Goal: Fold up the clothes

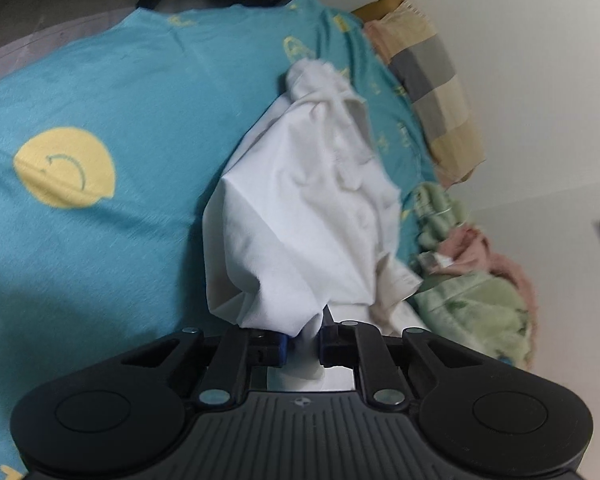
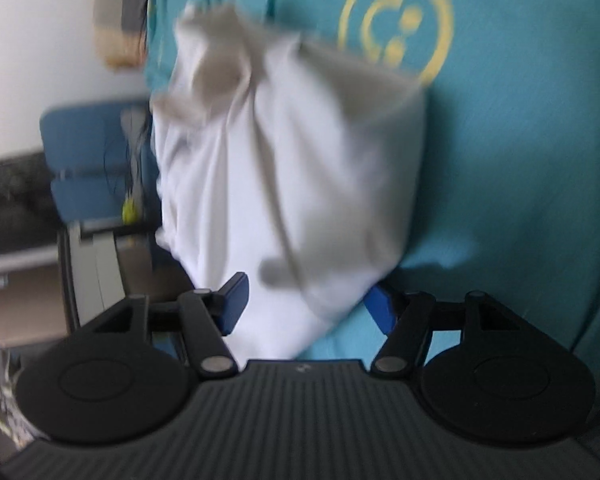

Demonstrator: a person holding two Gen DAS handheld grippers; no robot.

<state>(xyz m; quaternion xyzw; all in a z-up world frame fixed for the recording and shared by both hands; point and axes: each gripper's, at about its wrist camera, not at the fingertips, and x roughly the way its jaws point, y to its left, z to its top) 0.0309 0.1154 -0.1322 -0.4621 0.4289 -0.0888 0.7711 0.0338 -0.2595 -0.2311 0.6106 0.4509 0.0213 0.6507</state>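
Note:
A crumpled white garment (image 1: 300, 208) hangs bunched over a teal bedsheet (image 1: 120, 120) printed with yellow smiley faces. My left gripper (image 1: 303, 346) is shut on a fold of the white garment and holds it up off the bed. In the right wrist view the same white garment (image 2: 284, 168) hangs blurred in front of my right gripper (image 2: 306, 304). Its blue pads (image 2: 232, 300) stand wide apart, and cloth hangs between them without being pinched.
A checked beige and grey pillow (image 1: 432, 84) lies along the white wall (image 1: 540, 80). Green and pink garments (image 1: 472, 280) are heaped next to the wall. A blue chair (image 2: 88, 160) and a cardboard box (image 2: 24, 300) stand beside the bed.

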